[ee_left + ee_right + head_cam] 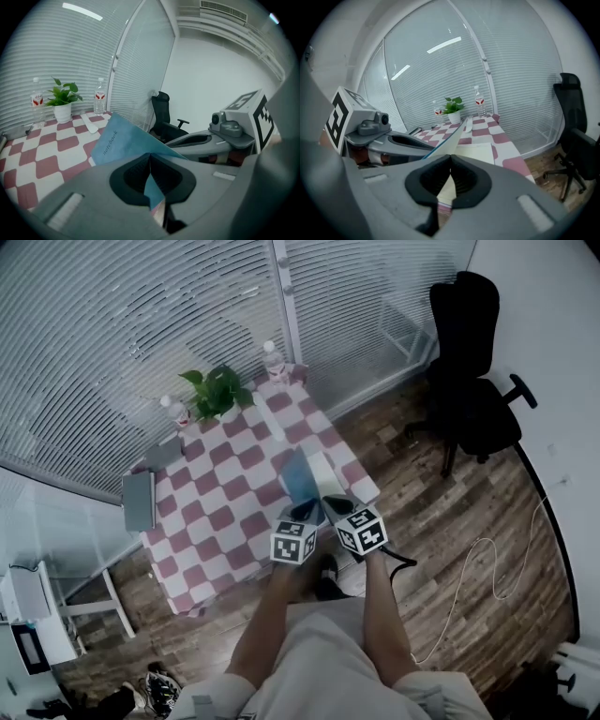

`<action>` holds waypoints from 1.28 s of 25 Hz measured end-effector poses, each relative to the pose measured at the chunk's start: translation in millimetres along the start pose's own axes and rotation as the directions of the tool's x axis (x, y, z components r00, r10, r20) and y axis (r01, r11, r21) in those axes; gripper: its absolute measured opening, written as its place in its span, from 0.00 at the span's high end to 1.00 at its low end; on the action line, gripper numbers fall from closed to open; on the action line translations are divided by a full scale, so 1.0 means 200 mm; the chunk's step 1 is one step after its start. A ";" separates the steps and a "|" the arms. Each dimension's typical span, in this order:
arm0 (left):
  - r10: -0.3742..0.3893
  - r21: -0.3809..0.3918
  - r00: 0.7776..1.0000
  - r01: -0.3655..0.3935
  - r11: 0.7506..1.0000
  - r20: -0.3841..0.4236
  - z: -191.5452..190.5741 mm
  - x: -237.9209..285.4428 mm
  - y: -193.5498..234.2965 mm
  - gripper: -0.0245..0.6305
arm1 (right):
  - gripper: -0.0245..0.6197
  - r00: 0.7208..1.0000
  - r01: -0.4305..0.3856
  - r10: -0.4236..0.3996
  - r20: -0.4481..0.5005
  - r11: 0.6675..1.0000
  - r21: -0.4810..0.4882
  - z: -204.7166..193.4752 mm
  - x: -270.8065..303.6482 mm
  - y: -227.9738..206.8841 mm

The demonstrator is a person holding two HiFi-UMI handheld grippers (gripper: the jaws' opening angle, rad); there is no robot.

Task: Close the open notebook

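Left gripper [149, 161] and right gripper [450, 161] each pinch the blue notebook's [119, 140] raised cover; its pale pages [480, 152] lie flat on the checked table [506, 138].

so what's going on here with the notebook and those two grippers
A person at the checkered table holds a gripper in each hand and is working on an open notebook. The left gripper is shut on the blue cover, which is raised at a slant above the pale page, not yet down. The right gripper is shut at the notebook's near edge, with a pale sheet between its jaws.
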State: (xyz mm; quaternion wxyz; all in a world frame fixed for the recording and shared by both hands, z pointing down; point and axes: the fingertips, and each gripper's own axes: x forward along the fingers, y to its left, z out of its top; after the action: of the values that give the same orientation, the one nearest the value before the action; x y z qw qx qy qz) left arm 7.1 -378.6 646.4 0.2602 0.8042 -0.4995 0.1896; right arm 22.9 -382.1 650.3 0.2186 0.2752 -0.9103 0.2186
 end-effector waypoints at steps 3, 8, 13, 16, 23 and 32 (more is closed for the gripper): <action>-0.003 -0.002 1.000 0.003 1.000 -0.009 0.00 0.02 0.01 0.95 | 0.97 1.000 0.005 -0.005 0.002 1.000 0.012 -0.01 0.01 -0.02; -0.025 0.002 0.999 0.026 1.000 -0.029 -0.01 0.08 -0.02 0.95 | 0.97 1.000 0.017 -0.017 -0.008 0.999 0.039 -0.04 0.02 -0.09; -0.040 0.001 0.998 0.040 0.999 -0.053 -0.02 0.16 -0.03 0.95 | 0.97 0.999 0.032 -0.031 -0.031 0.999 0.041 -0.07 0.02 -0.16; -0.044 -0.019 0.997 0.043 0.999 -0.071 -0.05 0.20 -0.04 0.95 | 0.97 0.999 0.038 -0.036 -0.035 0.997 0.072 -0.11 0.02 -0.20; -0.054 -0.032 0.994 0.052 0.998 -0.095 -0.08 0.30 -0.05 0.95 | 0.97 0.997 0.062 -0.056 -0.058 0.992 0.107 -0.17 0.04 -0.29; -0.049 -0.044 0.988 0.043 0.998 -0.147 -0.15 0.41 -0.04 0.95 | 0.97 0.986 0.142 -0.129 -0.103 0.981 0.133 -0.27 0.06 -0.42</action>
State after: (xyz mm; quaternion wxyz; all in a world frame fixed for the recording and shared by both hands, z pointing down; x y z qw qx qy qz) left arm 49.2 -415.0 715.2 0.3174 0.7937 -0.4639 0.2325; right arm 79.1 -421.9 722.4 0.2557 0.3409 -0.8605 0.2791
